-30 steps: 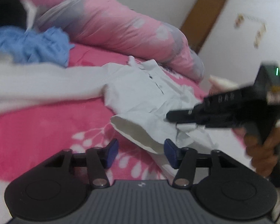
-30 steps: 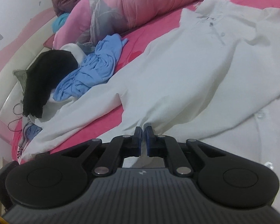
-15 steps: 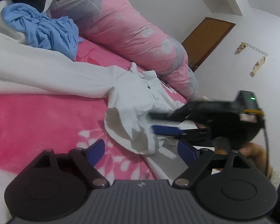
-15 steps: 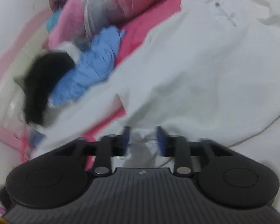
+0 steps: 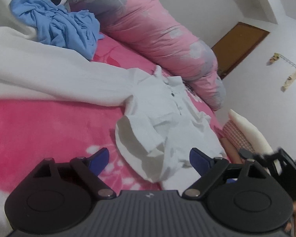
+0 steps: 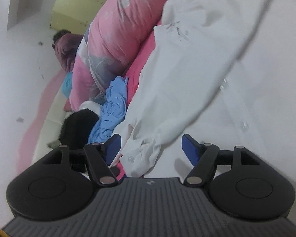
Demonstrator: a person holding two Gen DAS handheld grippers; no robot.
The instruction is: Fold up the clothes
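Here, shirt: the white shirt lay on the pink bedspread, collar away.
Left gripper: open, empty; folded sleeve just ahead.
Right gripper: jaws just opened, cuff loose between them.
Nearer: right.

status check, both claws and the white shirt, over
Left claw open, empty. Right claw just opened, cuff loose between its jaws. White shirt half folded on bed. Blue garment clear.
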